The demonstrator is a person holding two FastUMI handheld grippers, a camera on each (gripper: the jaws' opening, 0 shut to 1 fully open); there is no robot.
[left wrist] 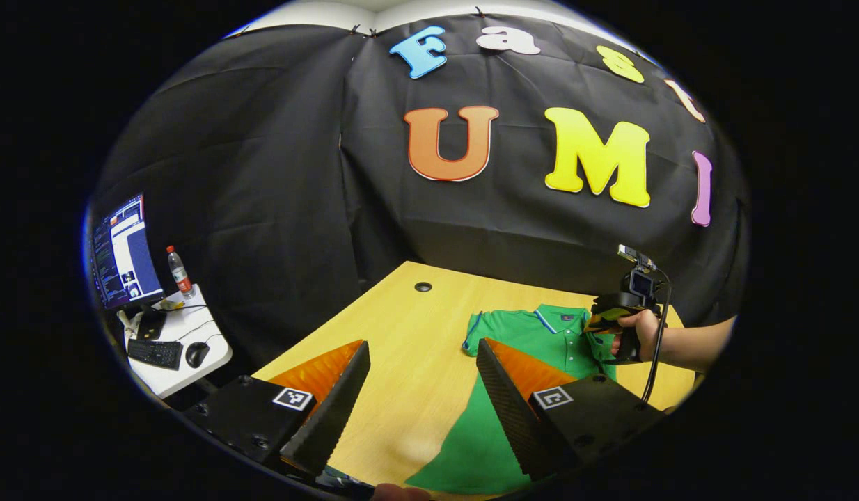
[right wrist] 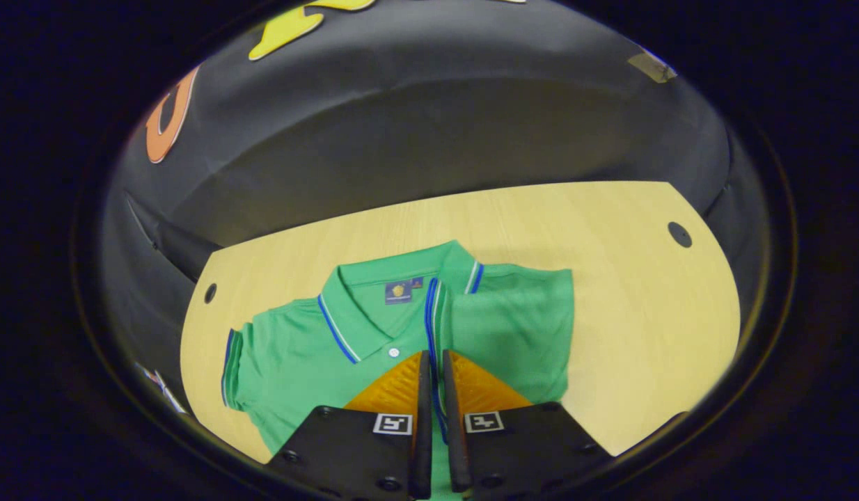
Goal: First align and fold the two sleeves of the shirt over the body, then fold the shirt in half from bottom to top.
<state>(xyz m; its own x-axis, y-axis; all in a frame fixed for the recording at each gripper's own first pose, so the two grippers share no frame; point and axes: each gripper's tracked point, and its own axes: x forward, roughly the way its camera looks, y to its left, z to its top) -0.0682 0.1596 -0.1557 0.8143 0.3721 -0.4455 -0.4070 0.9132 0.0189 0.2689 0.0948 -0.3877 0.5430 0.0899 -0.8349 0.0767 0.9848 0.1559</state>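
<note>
A green polo shirt (right wrist: 297, 348) with blue-trimmed collar lies face up on the wooden table (right wrist: 610, 278). In the right gripper view its right-hand sleeve (right wrist: 513, 327) is folded over the chest, and the striped cuff edge runs down between my fingers. My right gripper (right wrist: 433, 356) is shut on that cuff edge. The other sleeve (right wrist: 229, 369) lies spread out flat at the left. In the left gripper view my left gripper (left wrist: 422, 344) hovers open above the table beside the shirt (left wrist: 541, 334). Farther off, a hand holds the right gripper (left wrist: 610, 316) over the shirt's shoulder.
Two cable holes (right wrist: 679, 234) (right wrist: 210, 293) sit near the table's far corners. Off the table's left side stands a white side desk (left wrist: 214, 348) with a monitor (left wrist: 123, 250), keyboard (left wrist: 154, 353), mouse (left wrist: 196, 353) and bottle (left wrist: 180, 271). Black cloth walls close the back.
</note>
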